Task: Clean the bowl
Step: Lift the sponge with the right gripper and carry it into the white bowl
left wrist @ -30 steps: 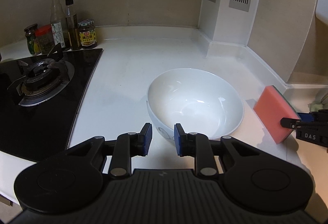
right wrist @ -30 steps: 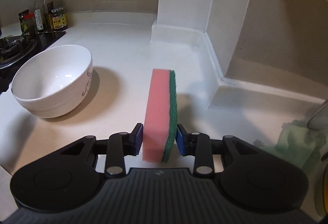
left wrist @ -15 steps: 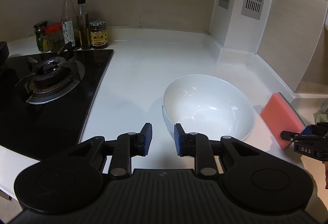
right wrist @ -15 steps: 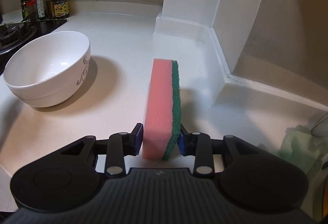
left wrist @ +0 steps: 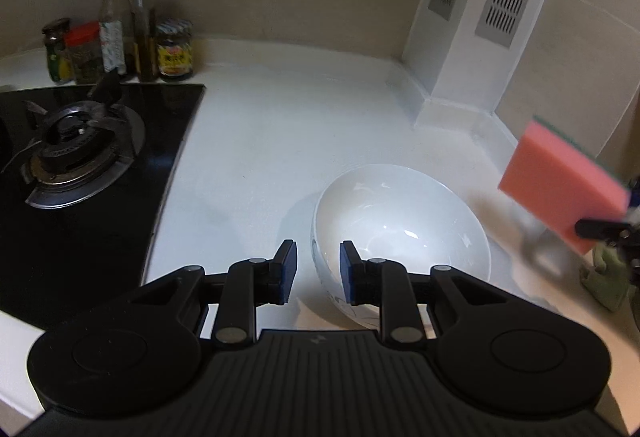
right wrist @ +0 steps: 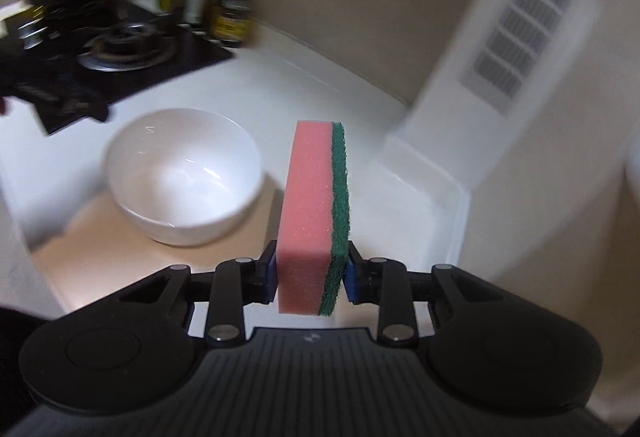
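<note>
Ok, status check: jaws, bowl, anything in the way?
Right gripper shut on sponge, held clear of the counter. Left gripper open, empty, near bowl rim. Bowl upright on counter, untouched. Path to the bowl clear.

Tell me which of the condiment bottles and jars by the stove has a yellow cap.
The tall clear bottle, second-tallest position in the cluster behind the hob; its cap is yellow, while the neighbouring dark bottle has a black cap.

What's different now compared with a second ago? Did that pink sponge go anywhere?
The right gripper has lifted the sponge off the counter and rolled, so it now hangs in the air beside the bowl. The left gripper shifted a little, its jaws now either side of the bowl's near rim without touching. The sponge stays clamped, the left jaws stay open, and the bowl has not moved.
</note>
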`<action>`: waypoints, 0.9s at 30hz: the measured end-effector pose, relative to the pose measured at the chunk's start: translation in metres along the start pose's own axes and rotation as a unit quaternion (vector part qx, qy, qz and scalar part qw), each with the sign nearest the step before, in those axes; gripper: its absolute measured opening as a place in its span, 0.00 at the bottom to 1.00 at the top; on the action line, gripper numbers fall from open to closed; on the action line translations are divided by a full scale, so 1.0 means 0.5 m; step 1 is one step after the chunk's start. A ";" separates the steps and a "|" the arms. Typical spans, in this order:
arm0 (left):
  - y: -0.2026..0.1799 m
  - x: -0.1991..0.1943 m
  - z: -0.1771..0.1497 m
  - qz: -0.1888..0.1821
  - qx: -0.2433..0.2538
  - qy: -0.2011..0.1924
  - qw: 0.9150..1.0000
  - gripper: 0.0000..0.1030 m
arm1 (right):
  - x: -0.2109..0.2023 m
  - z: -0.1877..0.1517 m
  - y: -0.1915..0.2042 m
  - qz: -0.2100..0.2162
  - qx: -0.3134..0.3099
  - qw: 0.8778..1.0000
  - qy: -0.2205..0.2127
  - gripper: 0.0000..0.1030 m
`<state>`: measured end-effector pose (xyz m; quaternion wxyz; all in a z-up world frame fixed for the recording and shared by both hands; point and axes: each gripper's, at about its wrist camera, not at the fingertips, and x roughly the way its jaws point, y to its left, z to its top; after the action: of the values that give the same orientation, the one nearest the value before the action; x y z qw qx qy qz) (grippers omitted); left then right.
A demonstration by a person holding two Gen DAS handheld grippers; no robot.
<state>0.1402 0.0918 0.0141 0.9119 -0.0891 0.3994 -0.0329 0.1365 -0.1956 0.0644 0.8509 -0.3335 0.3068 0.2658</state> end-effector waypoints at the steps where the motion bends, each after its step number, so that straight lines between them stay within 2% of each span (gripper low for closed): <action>1: 0.001 0.008 0.007 -0.003 0.005 0.007 1.000 0.27 | -0.004 0.023 0.011 0.008 -0.037 0.999 0.008 0.26; 5: 0.004 0.042 0.027 -0.002 0.023 0.033 0.999 0.27 | -0.006 0.088 0.055 0.030 -0.145 0.988 0.033 0.26; 9: 0.011 0.074 0.038 -0.013 0.025 0.063 0.998 0.27 | 0.010 0.116 0.094 0.048 -0.204 0.976 0.053 0.26; 12: 0.009 0.089 0.044 -0.008 0.037 0.072 0.997 0.26 | 0.028 0.123 0.125 0.059 -0.259 0.961 0.078 0.26; 17: 0.003 0.109 0.050 -0.017 0.065 0.086 0.994 0.11 | 0.047 0.118 0.158 0.063 -0.324 0.937 0.113 0.26; 18: 0.001 0.112 0.050 -0.020 0.073 0.088 0.993 0.06 | 0.051 0.116 0.168 0.063 -0.343 0.930 0.120 0.26; 23: -0.011 0.118 0.047 -0.019 0.116 0.078 0.990 0.06 | 0.063 0.105 0.212 0.059 -0.416 0.896 0.145 0.26; 26: -0.003 0.124 0.052 -0.028 0.113 0.074 0.990 0.06 | 0.076 0.114 0.242 0.057 -0.445 0.880 0.158 0.26; 27: 0.000 0.126 0.054 -0.032 0.109 0.074 0.991 0.06 | 0.080 0.114 0.255 0.059 -0.460 0.871 0.163 0.26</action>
<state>0.2027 0.0874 -0.0133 0.8827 0.0011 0.4565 -0.1116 0.0991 -0.0629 0.0185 0.5217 -0.7071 0.3032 0.3686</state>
